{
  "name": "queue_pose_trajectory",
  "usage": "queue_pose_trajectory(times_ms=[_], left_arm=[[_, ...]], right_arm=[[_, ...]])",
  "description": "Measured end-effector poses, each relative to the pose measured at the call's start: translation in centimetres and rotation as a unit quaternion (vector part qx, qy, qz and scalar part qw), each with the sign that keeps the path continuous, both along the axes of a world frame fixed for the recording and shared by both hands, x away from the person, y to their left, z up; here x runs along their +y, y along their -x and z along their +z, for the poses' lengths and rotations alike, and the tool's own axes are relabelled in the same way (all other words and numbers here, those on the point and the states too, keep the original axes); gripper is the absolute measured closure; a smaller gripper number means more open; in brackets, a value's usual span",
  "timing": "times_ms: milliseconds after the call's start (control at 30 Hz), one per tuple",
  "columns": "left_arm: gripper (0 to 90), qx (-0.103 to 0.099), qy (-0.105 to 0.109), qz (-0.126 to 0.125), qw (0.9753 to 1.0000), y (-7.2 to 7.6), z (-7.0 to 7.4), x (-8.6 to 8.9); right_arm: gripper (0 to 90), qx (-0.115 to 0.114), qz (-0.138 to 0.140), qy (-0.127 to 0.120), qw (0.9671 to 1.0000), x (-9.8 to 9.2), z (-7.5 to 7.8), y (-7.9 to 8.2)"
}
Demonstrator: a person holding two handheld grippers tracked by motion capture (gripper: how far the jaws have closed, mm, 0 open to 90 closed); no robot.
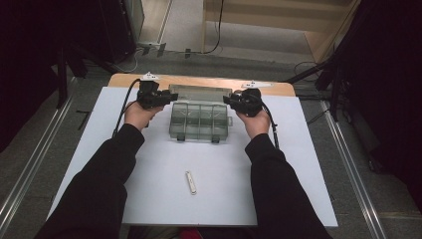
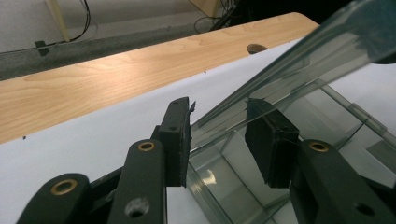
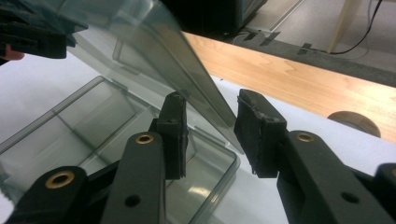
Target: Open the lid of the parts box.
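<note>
Box: clear plastic compartment box [image 1: 200, 121] sits on the white sheet [image 1: 209, 164] at the far middle of the tabletop [image 1: 199, 80].
Lid: the lid [image 1: 195, 92] stands raised at the far edge of the box.
Left gripper [image 1: 168, 98]: at the lid's left end, fingers [image 2: 176, 140] spread apart, lid edge between them.
Right gripper [image 1: 229, 101]: at the lid's right end, fingers [image 3: 259, 131] parted around the lid edge.
Strip: small white strip [image 1: 190, 182] lies near the person, well apart from the box.
</note>
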State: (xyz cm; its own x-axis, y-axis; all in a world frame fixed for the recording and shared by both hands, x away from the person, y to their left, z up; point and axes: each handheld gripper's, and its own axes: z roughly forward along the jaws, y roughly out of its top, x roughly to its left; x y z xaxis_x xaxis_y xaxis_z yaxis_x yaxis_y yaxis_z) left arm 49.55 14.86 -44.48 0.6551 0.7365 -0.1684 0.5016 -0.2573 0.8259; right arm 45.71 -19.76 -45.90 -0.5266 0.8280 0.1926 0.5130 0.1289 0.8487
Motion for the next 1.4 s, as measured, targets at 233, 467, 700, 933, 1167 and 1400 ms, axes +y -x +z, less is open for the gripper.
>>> queue_pose_trajectory(times_ms=[233,467,700,933,1167,1400], left_arm=[[62.2,-0.006,0.002,0.012,0.9999,-0.1,-0.2,-0.4],[62.3,-0.008,0.007,0.022,0.9997,-0.4,-0.6,-0.5],[63.6,-0.008,0.012,0.034,0.9993,-0.8,-0.8,-0.6],[63.5,-0.006,0.007,0.046,0.9989,-1.0,-1.4,-0.9],[63.6,-0.014,0.006,0.053,0.9985,-1.2,-1.8,-1.2],[63.4,-0.014,-0.005,0.058,0.9982,-1.2,-2.4,-1.5]], right_arm=[[65.9,0.002,-0.011,0.000,0.9999,0.2,-0.4,-0.5],[71.3,0.006,-0.019,0.007,0.9998,0.1,-0.8,-0.9],[73.2,0.011,-0.030,0.002,0.9995,0.2,-1.3,-1.4],[77.9,0.014,-0.043,0.004,0.9990,0.3,-2.0,-1.7],[79.8,0.013,-0.048,0.000,0.9988,0.2,-2.4,-2.0],[79.8,0.009,-0.048,0.003,0.9988,0.3,-2.6,-2.1]])
